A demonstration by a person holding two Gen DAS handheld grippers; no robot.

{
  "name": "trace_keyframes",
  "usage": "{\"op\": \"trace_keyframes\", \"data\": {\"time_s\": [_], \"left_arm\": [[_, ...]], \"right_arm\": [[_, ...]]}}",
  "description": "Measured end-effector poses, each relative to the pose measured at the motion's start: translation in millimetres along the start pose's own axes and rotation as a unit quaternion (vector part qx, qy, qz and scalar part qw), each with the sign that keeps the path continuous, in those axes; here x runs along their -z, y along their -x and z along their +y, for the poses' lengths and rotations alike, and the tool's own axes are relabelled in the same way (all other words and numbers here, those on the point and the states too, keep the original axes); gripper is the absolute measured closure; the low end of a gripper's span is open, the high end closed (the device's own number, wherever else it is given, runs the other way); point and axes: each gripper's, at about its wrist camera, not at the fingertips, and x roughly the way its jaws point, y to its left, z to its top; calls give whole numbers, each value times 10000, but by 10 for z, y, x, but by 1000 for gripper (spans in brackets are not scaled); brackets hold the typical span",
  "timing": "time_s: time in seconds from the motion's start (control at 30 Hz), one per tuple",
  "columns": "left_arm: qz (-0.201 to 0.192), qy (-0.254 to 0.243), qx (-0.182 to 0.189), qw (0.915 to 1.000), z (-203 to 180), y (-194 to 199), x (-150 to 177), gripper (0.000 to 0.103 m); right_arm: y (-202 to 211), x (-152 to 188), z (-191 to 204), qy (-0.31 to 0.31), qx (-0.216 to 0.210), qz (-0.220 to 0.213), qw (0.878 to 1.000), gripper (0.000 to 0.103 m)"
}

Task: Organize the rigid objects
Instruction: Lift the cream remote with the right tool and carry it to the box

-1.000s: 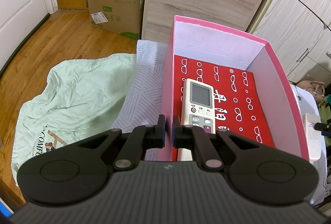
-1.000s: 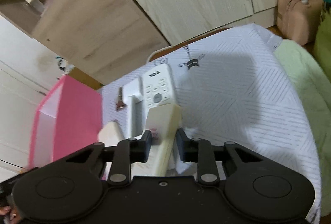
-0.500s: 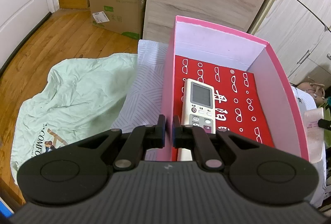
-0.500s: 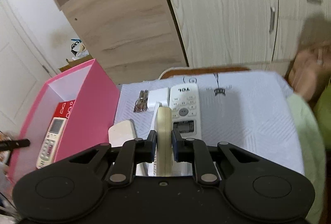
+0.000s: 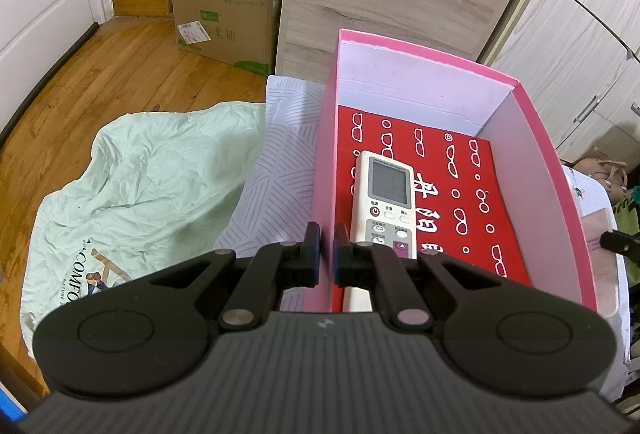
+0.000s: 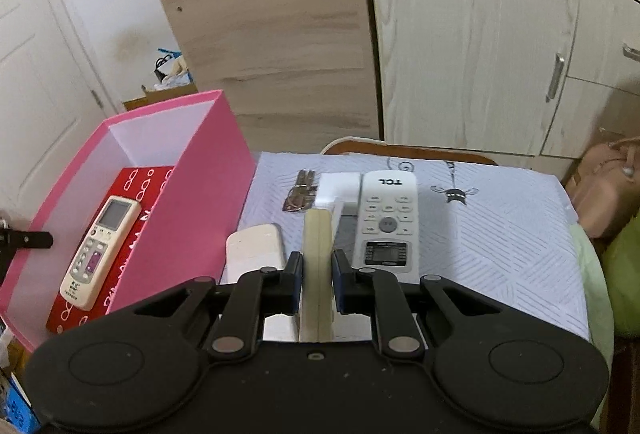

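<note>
A pink box with a red patterned floor holds a white remote with a screen. My left gripper is shut on the box's left wall. The box and that remote also show at the left of the right wrist view. My right gripper is shut on a cream remote, held on edge above the white patterned cloth. On the cloth lie a white TCL handset, a white adapter, a metal hinge and another white remote.
A wooden cabinet and wardrobe doors stand behind the table. A green sheet lies on the wooden floor to the left, with a cardboard box beyond it. A tan bag sits at the right.
My right gripper has closed on the cream remote, lifted it on edge and swung to face the cabinet and pink box. My left gripper has stayed on the box wall.
</note>
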Motion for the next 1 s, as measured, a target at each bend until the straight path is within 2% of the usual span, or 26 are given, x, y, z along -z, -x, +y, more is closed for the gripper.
{"op": "trace_keyframes", "data": {"time_s": [0.23, 0.53, 0.7, 0.83, 1.0], "left_arm": [[11, -73, -10, 10000, -7, -5, 3, 98], [15, -43, 6, 10000, -18, -8, 12, 98], [16, -39, 13, 10000, -22, -2, 14, 98], [14, -39, 9, 10000, -17, -2, 14, 98], [25, 3, 19, 10000, -17, -5, 8, 98]], "right_arm": [[-207, 32, 160, 209, 74, 335, 9992, 83], [-238, 14, 106, 55, 27, 445, 9990, 81], [-136, 11, 165, 238, 92, 219, 9994, 85], [83, -70, 234, 403, 194, -291, 9986, 85], [458, -192, 346, 329, -15, -1036, 9941, 85]]}}
